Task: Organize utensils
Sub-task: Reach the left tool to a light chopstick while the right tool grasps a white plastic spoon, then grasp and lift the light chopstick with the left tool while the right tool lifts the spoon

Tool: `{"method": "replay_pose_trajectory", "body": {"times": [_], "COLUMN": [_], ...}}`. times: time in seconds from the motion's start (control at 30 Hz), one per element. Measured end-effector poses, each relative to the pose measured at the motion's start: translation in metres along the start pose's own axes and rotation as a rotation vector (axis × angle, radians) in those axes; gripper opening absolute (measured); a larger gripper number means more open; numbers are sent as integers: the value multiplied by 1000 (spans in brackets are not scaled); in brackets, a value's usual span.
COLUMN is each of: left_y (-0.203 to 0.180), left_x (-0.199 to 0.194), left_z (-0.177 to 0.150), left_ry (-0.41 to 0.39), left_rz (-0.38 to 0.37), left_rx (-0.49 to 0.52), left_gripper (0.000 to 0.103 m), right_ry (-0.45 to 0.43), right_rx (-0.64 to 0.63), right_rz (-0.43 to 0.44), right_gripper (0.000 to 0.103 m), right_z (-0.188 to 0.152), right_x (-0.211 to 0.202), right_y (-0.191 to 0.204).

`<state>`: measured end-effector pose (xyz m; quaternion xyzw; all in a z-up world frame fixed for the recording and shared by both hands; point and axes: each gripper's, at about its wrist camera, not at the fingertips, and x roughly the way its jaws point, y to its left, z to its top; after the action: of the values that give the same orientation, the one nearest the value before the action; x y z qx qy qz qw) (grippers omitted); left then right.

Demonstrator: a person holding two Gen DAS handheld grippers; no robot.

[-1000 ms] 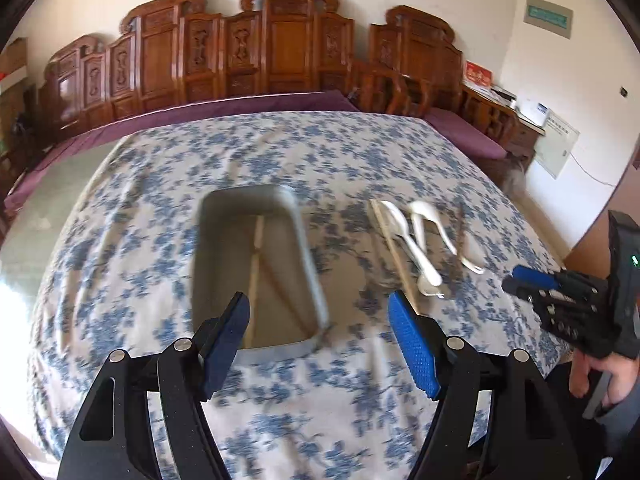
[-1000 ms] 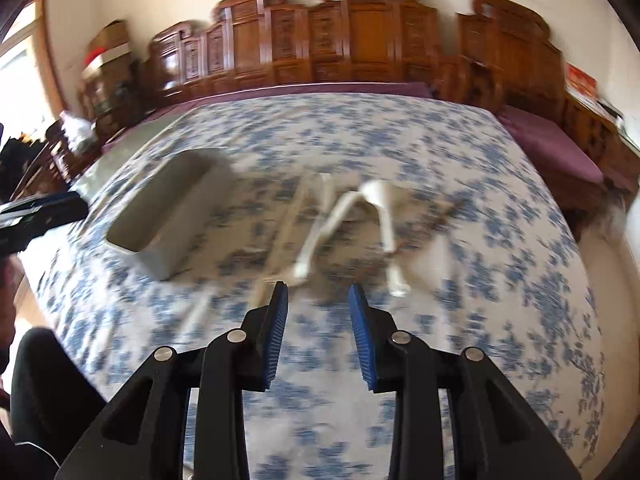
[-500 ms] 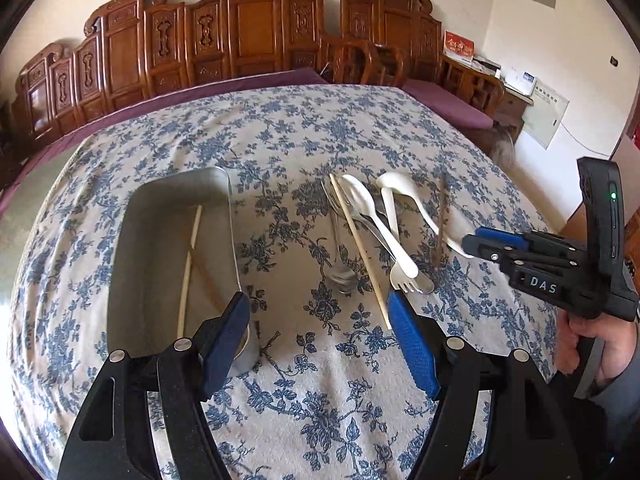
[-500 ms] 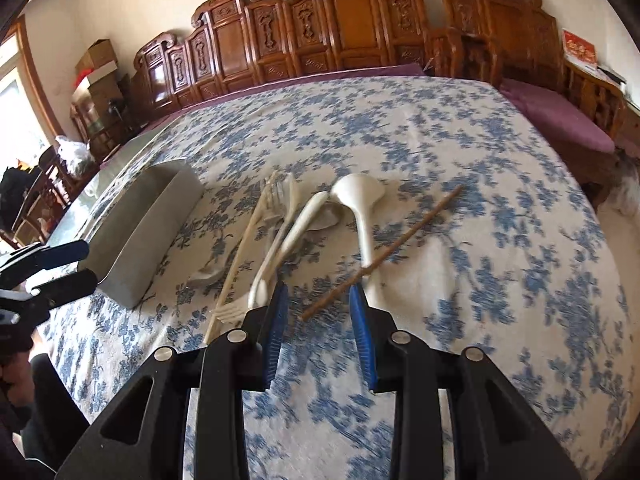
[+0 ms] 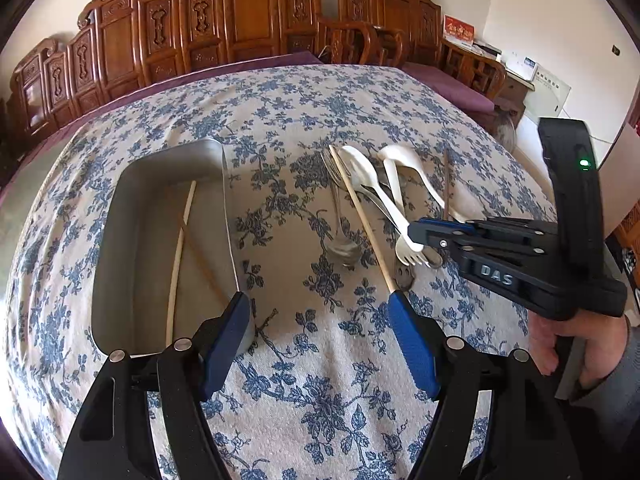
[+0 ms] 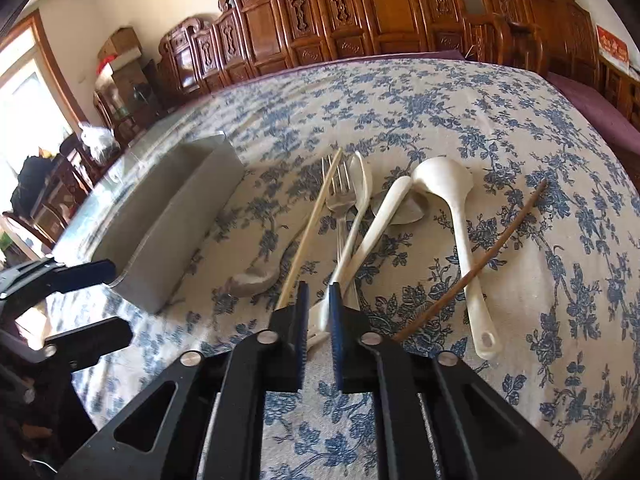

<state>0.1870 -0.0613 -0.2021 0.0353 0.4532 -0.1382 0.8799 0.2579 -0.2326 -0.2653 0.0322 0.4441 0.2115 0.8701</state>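
Observation:
A grey metal tray lies on the flowered cloth and holds a pale chopstick and a brown one. To its right lies a heap of utensils: a metal fork, a metal spoon, a pale chopstick, a white plastic fork, a white ladle spoon and a brown chopstick. My left gripper is open above the cloth beside the tray. My right gripper has its jaws nearly closed around the white plastic fork's tine end.
Carved wooden chairs line the far side of the table. The table's right edge drops off near a purple cushion. The tray also shows in the right wrist view, left of the heap.
Both grippers moved in closer to the table. My right gripper came down onto the utensil heap and its jaws narrowed around the white plastic fork. The left gripper stayed open.

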Motion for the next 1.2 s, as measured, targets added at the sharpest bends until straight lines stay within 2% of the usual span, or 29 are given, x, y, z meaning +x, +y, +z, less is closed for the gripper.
{"method": "replay_pose_trajectory", "body": {"times": [0.2, 0.43, 0.57, 0.8, 1.0, 1.2], "left_y": [-6, -15, -24, -42, -54, -56], "left_x": [4, 15, 27, 47, 64, 76], "left_z": [-2, 2, 6, 15, 13, 9], "left_ry": [8, 17, 28, 55, 91, 119], "left_rz": [-8, -12, -22, -59, -82, -64], "left_rx": [6, 22, 30, 59, 79, 73], "left_gripper": [69, 69, 68, 44, 25, 19], "right_ry": [-25, -163, -192, -171, -157, -161], "right_rx": [9, 46, 57, 75, 64, 86], "right_rz": [-9, -33, -64, -78, -70, -51], "right_gripper": [6, 5, 5, 5, 5, 5], "right_z": [-1, 3, 3, 2, -1, 0], "right_x": [-6, -40, -47, -41, -36, -35], "right_y": [-9, -28, -40, -55, -52, -55]}}
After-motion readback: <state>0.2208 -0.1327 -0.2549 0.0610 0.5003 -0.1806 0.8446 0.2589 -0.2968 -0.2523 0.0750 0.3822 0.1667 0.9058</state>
